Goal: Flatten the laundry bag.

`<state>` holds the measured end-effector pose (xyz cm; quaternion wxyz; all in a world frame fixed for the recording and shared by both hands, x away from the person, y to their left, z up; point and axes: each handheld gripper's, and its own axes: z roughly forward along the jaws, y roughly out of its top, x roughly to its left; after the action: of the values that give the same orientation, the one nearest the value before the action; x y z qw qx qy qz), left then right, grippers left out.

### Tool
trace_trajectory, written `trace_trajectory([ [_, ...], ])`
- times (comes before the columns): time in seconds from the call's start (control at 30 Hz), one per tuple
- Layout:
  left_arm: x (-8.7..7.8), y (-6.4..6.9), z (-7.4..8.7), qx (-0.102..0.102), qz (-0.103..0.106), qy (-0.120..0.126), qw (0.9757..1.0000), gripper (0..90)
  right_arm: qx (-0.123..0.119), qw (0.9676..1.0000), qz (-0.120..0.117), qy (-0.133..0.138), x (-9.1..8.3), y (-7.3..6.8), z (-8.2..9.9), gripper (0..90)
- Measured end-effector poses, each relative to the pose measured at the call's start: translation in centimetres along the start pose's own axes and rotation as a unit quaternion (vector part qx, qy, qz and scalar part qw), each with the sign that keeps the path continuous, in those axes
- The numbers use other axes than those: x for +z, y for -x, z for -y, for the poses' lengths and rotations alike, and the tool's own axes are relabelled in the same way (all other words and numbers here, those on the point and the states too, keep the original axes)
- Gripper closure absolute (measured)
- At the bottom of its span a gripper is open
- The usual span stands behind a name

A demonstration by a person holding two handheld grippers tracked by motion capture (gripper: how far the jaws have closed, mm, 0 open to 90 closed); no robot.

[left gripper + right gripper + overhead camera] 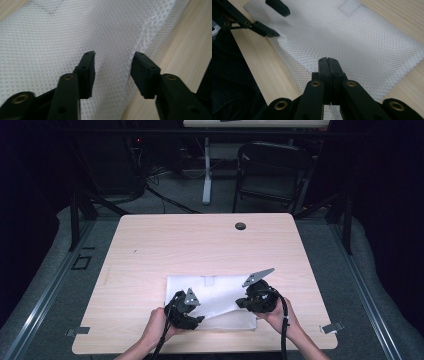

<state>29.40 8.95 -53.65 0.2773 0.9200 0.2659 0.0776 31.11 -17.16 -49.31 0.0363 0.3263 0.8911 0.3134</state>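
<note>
A white mesh cloth (215,292) lies flat on the near middle of the wooden table (200,240). My left gripper (200,319) is open at the cloth's front edge; in the left gripper view its jaws (113,60) straddle the hemmed edge of the cloth (62,37). My right gripper (239,302) is shut on the cloth's front right part, which rises off the table toward it. In the right gripper view the shut jaws (328,60) pinch the mesh (349,37), and the left gripper (274,20) stands open at the upper left.
A dark round grommet (240,226) sits near the table's far edge. Metal clips (332,327) stick out at the front corners. Behind the table stand a black chair (272,170) and a white table leg (206,170).
</note>
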Motion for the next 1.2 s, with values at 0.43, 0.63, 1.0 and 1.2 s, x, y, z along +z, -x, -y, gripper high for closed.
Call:
trace_trajectory([
  [0.43,-0.7,-0.1,-0.5,-0.004,0.009,0.019,0.9998,89.3,0.001,1.0,0.001,-0.008,0.3,0.2,0.3,90.0],
  [0.63,-1.5,-0.1,-0.9,-0.024,0.0,0.024,0.9994,89.6,-0.002,1.0,0.005,-0.001,0.2,0.2,0.4,76.8],
  [1.0,-2.9,-0.8,-2.0,-0.066,-0.011,0.045,0.9968,89.6,-0.028,0.9991,0.029,0.015,-0.1,-2.1,-0.1,26.4],
  [1.2,-3.6,-1.1,-2.0,-0.067,-0.011,0.058,0.996,89.6,-0.052,0.9941,0.094,-0.016,1.0,-2.4,0.2,34.5],
])
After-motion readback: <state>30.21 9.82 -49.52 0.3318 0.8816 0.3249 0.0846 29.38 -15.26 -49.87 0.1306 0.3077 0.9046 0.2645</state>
